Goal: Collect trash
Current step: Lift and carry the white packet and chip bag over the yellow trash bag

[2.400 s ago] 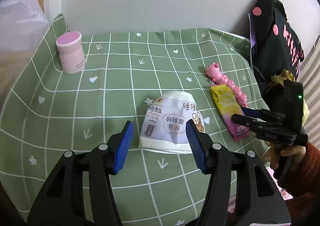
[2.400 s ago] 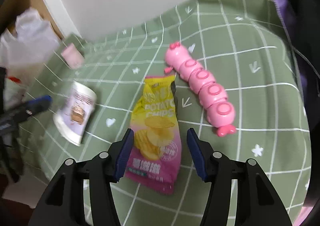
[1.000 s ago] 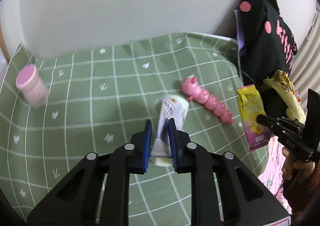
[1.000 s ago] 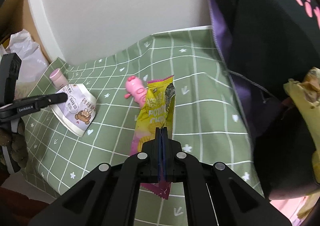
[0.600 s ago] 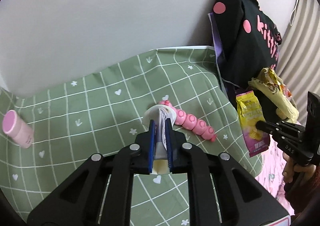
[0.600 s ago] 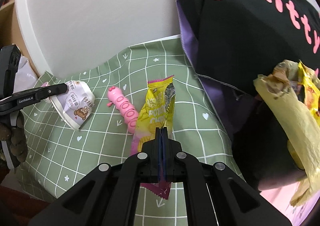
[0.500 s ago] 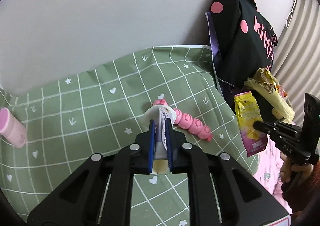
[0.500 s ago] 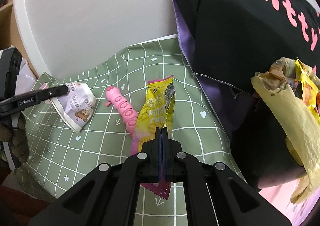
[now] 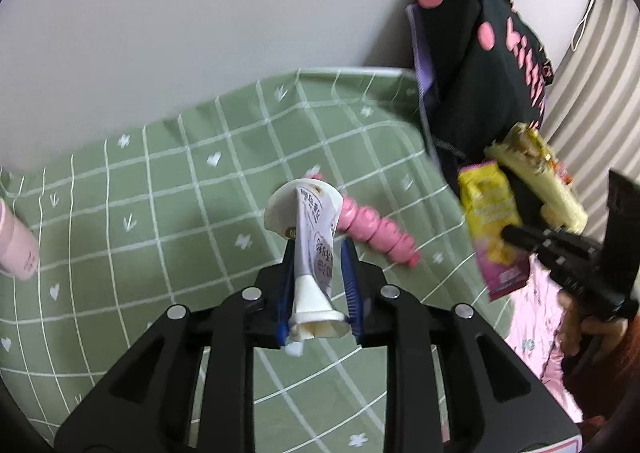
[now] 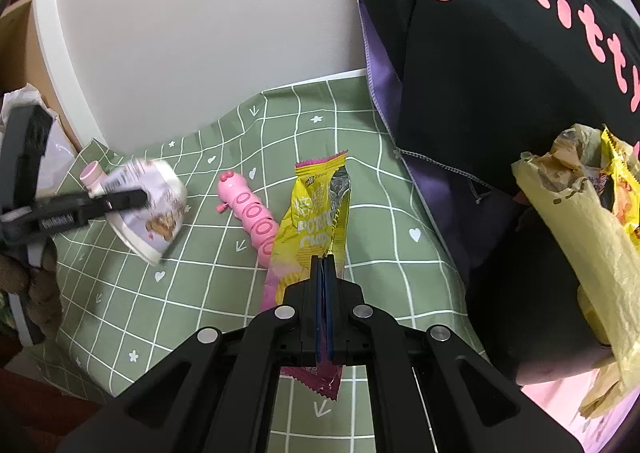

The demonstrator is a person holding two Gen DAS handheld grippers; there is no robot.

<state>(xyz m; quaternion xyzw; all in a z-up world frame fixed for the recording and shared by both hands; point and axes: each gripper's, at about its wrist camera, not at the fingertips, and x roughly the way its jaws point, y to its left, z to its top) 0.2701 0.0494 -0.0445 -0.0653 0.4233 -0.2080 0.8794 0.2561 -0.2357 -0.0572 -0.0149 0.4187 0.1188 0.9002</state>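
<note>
left tongs (image 9: 318,281) were closed on the flattened white paper cup (image 9: 310,237), held up above the green checked table (image 9: 160,213); the blue pads pinched its middle, rim pointing away. right tongs (image 10: 324,305) were fully closed on the yellow chip bag (image 10: 316,213), also lifted off the table, at the right near the black trash bag (image 10: 500,73) with a yellow wrapper (image 10: 580,237) at its mouth. a pink caterpillar toy (image 10: 250,213) lay on the table between both pieces; a pink bottle (image 9: 14,241) stood far left.
</note>
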